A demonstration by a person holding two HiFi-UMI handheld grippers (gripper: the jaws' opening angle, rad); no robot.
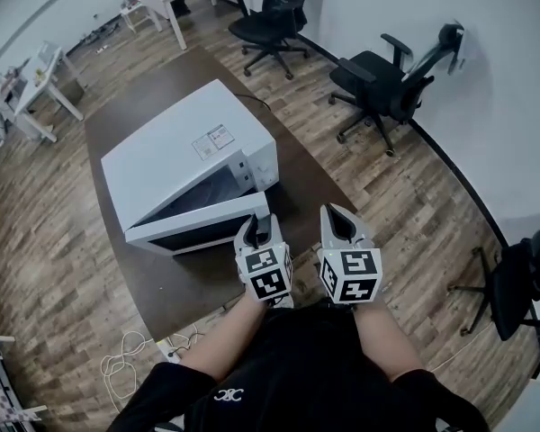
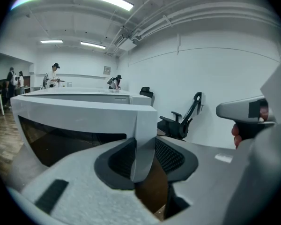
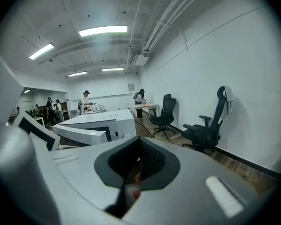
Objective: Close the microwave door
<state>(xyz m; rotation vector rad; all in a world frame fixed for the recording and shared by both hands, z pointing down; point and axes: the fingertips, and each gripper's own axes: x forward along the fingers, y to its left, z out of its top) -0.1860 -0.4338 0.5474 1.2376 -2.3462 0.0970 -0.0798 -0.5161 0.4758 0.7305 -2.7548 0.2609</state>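
Microwave (image 1: 180, 147): boxy, smooth white shell, standing on a dark brown matte table (image 1: 162, 286). Door (image 1: 189, 227), a flat white frame around a dark glossy window, hangs ajar on the near side. Left gripper (image 1: 261, 226), grey with ribbed black pads, is clamped on the door's free edge. Right gripper (image 1: 342, 219) is just beside it, jaws together, holding nothing.

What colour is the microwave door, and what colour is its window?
The microwave door is white with a dark window, clearest in the left gripper view.

Print on microwave (image 1: 175, 156) label (image 1: 213, 140) illegible
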